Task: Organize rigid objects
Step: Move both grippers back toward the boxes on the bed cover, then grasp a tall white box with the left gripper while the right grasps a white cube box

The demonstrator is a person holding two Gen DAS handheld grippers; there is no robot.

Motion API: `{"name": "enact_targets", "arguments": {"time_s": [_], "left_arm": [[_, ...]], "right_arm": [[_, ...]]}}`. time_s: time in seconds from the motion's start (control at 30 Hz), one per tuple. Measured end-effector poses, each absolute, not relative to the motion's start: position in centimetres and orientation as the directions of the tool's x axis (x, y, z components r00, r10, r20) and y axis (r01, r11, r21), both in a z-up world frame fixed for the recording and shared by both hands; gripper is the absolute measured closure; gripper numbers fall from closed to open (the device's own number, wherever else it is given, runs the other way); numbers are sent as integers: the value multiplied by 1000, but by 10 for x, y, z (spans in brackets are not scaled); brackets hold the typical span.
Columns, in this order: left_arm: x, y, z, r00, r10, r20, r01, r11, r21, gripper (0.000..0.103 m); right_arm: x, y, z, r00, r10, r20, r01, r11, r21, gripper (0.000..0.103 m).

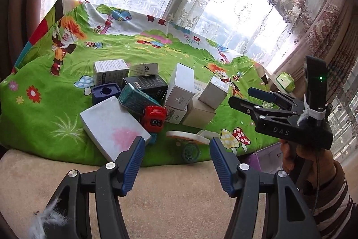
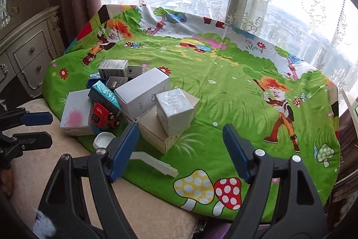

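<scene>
Both grippers' jaws stood open and empty, and the pile of boxes [image 2: 143, 102] lay ahead-left of the right gripper [image 2: 179, 151], nearer the left gripper [image 1: 175, 162].

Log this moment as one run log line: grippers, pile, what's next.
left gripper: open, empty | right gripper: open, empty | boxes and red toy car: piled on green cartoon cloth | next: probably pick

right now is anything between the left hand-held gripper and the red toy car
Partly. The left hand-held gripper is open and empty, hovering short of the pile. The flat white box with the pink smudge lies in front of its left finger and leans beside the red toy car; the car's front faces the gap, otherwise unblocked.
</scene>
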State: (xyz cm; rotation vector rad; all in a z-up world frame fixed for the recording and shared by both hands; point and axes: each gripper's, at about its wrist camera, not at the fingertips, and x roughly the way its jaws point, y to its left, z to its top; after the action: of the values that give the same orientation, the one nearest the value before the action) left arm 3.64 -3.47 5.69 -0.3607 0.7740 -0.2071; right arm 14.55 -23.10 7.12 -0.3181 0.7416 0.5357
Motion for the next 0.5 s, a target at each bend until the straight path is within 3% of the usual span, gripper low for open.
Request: {"name": "enact_targets", "arguments": {"time_s": [0.5], "left_arm": [[120,-71,54,653,-239,-719,124,970,-210,42]], "right_arm": [[184,-207,48,563,332,-757,-620,776,-121,23]]}}
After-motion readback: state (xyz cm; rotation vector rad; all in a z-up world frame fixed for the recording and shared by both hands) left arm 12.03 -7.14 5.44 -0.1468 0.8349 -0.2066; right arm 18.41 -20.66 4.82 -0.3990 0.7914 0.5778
